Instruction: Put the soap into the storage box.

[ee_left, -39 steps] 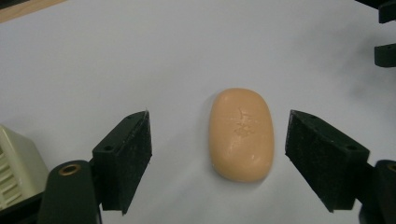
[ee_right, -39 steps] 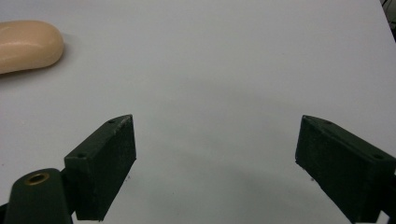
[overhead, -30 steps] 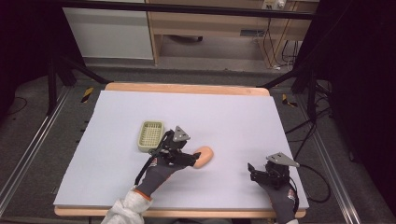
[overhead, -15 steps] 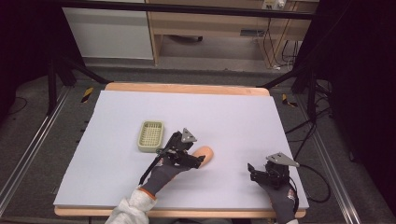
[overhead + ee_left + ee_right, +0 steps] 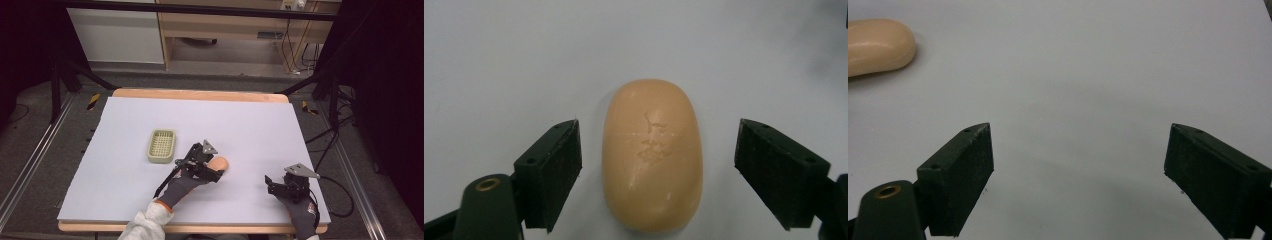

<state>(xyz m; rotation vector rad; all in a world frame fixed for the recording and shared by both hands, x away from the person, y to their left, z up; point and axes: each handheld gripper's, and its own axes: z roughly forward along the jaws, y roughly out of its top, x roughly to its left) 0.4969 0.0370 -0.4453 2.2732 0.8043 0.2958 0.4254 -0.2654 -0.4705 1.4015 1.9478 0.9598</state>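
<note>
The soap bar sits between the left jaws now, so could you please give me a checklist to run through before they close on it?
1. Left gripper open wide enough: ok, a gap shows on both sides of the soap bar.
2. Bar centred between the jaws: ok, roughly, a little nearer the left one in the left gripper view.
3. Bar lying flat on the white table cover: ok.
4. Jaws low enough to catch the bar's sides: cannot tell.
5. Right gripper out of the way: ok, open, apart from the bar.
6. Soap dish free to receive it: ok, looks empty.
</note>
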